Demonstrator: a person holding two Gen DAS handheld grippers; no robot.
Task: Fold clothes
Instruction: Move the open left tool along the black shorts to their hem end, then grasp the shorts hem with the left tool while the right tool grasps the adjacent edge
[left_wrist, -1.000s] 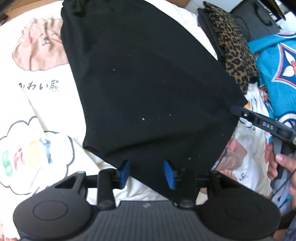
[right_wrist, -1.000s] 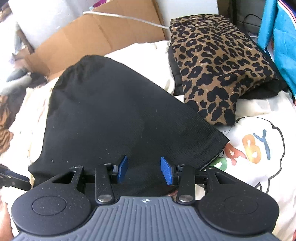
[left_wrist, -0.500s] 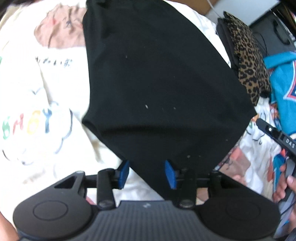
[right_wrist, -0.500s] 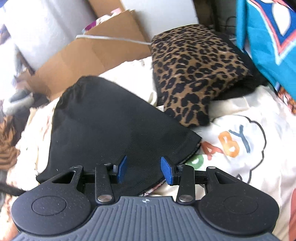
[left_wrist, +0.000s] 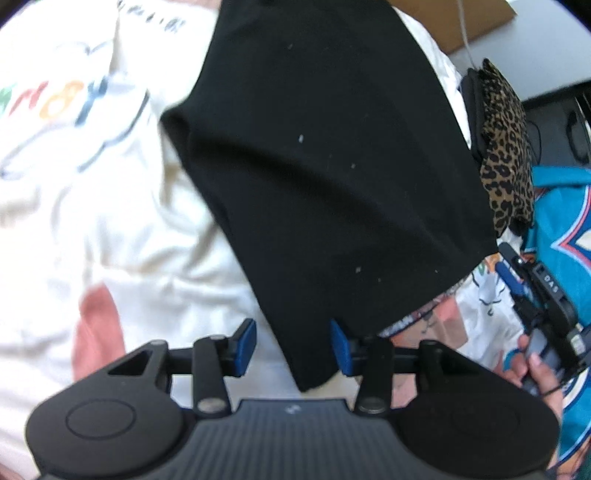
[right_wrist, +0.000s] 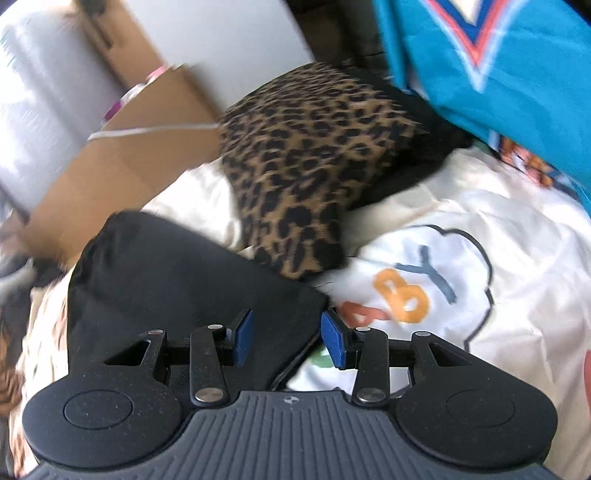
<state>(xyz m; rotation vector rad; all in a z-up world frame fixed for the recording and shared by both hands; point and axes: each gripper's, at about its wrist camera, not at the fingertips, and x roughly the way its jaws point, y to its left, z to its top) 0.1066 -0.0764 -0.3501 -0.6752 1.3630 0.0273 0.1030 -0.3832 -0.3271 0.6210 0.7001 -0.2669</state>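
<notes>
Cream printed sheet (left_wrist: 140, 236) under black garment (left_wrist: 332, 166) — both tongs (left_wrist: 293, 345) (right_wrist: 286, 341) apart; cardboard box (right_wrist: 129, 158) right-view only.

Black garment (left_wrist: 332, 166) top cut off by frame edge; near corner hidden under left tool (left_wrist: 293, 347). Teal jersey (right_wrist: 498, 62) cropped, motion-blurred.

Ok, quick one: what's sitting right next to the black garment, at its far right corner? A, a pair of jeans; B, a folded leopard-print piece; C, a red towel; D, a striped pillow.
B: in the right wrist view a folded leopard-print piece lies just past the far right corner of the black garment, on the cream printed sheet.
</notes>
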